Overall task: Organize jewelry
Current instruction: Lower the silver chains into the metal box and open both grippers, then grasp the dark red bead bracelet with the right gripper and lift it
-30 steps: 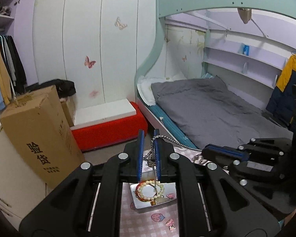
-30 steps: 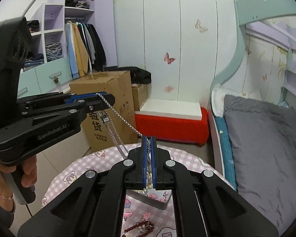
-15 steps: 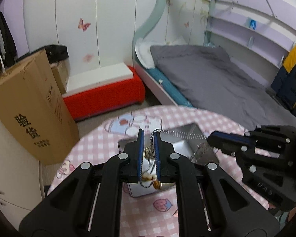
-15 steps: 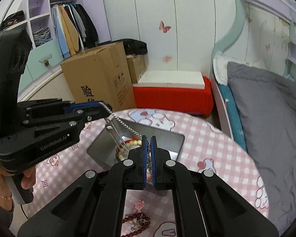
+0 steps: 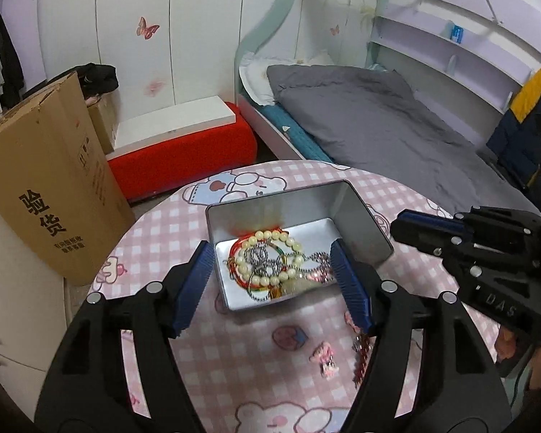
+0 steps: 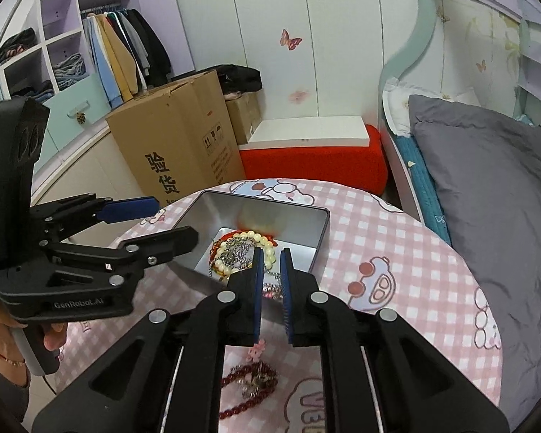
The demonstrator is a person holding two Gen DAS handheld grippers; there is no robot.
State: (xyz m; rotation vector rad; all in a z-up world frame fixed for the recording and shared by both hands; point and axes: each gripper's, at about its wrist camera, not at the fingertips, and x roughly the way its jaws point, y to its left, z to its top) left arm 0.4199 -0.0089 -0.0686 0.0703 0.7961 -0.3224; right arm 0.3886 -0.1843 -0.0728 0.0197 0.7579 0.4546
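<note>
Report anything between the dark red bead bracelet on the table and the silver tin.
Only a small pink charm lies on the pink checked cloth between the dark red bead bracelet and the rectangular silver metal tin. The right tool hangs open above that stretch, and the tin's near wall rises there.

Both grippers, the left gripper (image 5: pixel 270 281) and the right gripper (image 6: pixel 271 281), are black with blue pads (image 5: pixel 194 285) and silver screws (one says "GenRobot.AI").

- Open silver metal tin (image 5: pixel 360 213) on the table, holding a cream bead bracelet (image 5: pixel 267 258) tangled with a silver chain necklace (image 5: pixel 259 256).
- Dark red bead bracelet (image 6: pixel 249 382) lies outside, near the tin.
</note>
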